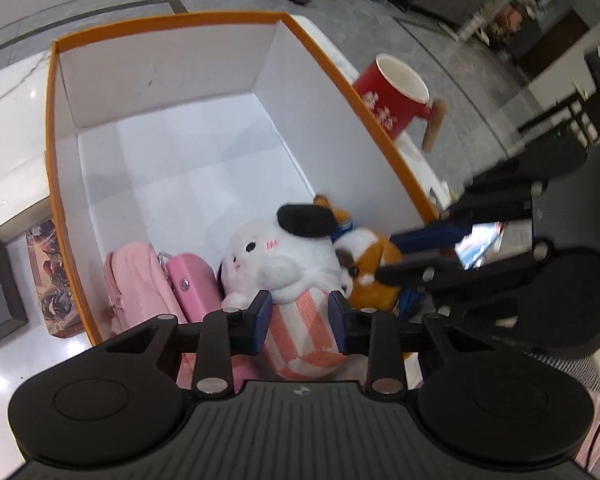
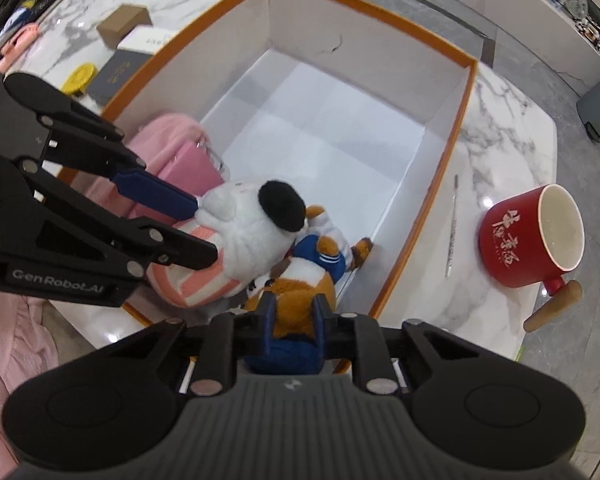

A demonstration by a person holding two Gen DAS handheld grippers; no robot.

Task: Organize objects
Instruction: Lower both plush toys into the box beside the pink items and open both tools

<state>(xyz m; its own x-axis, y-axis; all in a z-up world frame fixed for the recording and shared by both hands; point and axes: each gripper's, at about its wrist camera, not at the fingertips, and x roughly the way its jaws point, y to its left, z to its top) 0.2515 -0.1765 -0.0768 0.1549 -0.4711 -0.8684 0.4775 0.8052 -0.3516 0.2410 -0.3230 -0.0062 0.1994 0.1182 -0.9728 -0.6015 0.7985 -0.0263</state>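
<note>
An orange-rimmed white box (image 1: 160, 80) (image 2: 380, 92) stands on the marble table. My left gripper (image 1: 300, 320) is shut on a white plush rabbit (image 1: 276, 256) (image 2: 244, 232) with a black hat and pink striped body, held inside the box's near end. My right gripper (image 2: 294, 320) is shut on a brown and white plush dog (image 2: 300, 284) (image 1: 370, 264) in a blue outfit, beside the rabbit at the box's near corner. A pink pouch (image 1: 134, 280) (image 2: 168, 140) and a pink case (image 1: 192, 284) lie in the box next to the rabbit.
A red mug (image 2: 532, 236) (image 1: 392, 92) with a wooden handle stands right of the box, a thin metal stick (image 2: 452, 224) between them. Small boxes (image 2: 124, 24) and a yellow lid (image 2: 78, 76) lie left of the box. A dark frame (image 1: 0, 288) lies at left.
</note>
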